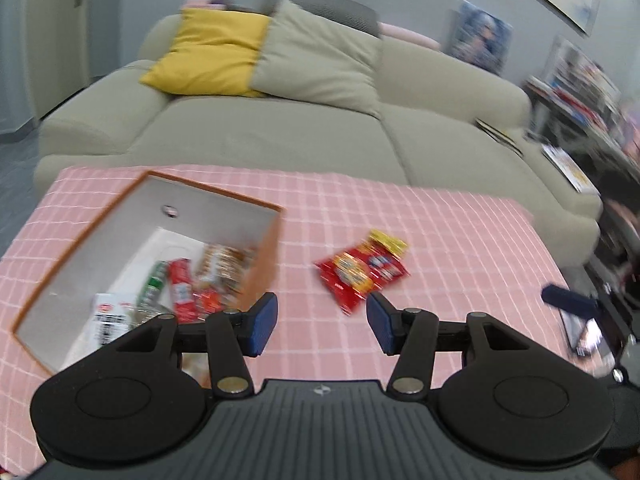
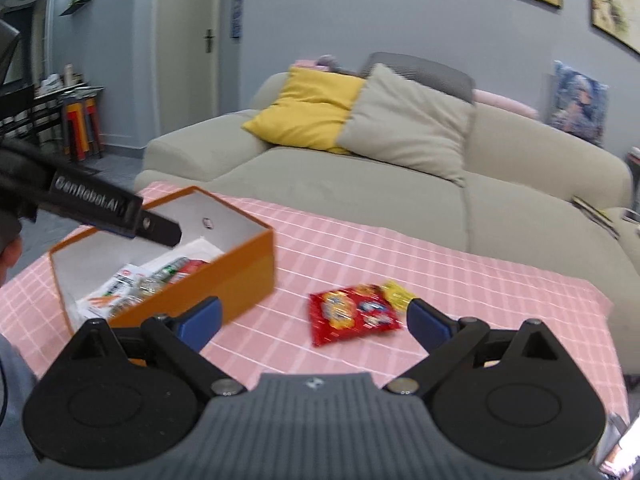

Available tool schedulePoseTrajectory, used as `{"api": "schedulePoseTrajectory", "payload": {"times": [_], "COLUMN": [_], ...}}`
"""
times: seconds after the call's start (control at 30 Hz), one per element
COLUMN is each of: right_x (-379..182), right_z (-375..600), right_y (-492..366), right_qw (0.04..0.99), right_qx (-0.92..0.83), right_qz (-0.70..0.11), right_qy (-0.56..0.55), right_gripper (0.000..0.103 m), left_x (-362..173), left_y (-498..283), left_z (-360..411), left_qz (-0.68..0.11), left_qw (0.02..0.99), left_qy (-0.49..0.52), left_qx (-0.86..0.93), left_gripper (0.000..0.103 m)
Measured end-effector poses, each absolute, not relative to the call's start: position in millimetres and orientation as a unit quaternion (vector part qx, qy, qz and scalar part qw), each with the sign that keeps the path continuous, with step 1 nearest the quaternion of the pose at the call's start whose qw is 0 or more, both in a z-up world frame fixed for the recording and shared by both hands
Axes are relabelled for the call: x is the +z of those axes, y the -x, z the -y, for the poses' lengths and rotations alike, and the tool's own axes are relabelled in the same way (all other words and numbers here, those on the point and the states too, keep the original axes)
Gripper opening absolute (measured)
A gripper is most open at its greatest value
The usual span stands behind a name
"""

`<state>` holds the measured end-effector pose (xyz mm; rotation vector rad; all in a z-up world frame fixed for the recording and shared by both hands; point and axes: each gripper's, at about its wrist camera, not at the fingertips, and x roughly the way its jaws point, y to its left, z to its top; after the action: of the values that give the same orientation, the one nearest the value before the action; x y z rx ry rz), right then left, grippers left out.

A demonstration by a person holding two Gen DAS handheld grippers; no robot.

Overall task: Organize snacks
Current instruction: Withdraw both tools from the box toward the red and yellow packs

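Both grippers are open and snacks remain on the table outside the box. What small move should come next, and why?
Probably lower the right gripper onto the red snack packet. Its fingers are spread wide with the packet lying flat between and just ahead of them, on the pink tablecloth, still outside the orange box. The left gripper is also open and holds nothing.

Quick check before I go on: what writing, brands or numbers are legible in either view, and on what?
"GenRobot.AI" on the black arm of the left gripper, seen from the right wrist view.
Red snack bag on the pink tablecloth: printing too blurred to read.
Packets in the orange box: labels too blurred to read.
Posters on the wall: no legible text.
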<state>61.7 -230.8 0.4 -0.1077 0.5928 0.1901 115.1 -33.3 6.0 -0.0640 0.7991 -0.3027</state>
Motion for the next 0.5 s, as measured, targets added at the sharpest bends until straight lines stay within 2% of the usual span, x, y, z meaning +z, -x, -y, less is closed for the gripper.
{"api": "schedulePoseTrajectory", "payload": {"times": [0.5], "right_x": [-55.9], "right_z": [288.0], "right_y": [-33.6], "right_qw": [0.942], "right_qx": [0.005], "right_qz": [-0.335], "right_qy": [0.020], "right_gripper": [0.092], "left_x": [-53.6], "left_y": [-90.9], "left_z": [101.2], "left_qz": [-0.419], "left_qw": [0.881], "left_qy": [-0.004], "left_qx": [-0.218], "left_gripper": [0.061]}}
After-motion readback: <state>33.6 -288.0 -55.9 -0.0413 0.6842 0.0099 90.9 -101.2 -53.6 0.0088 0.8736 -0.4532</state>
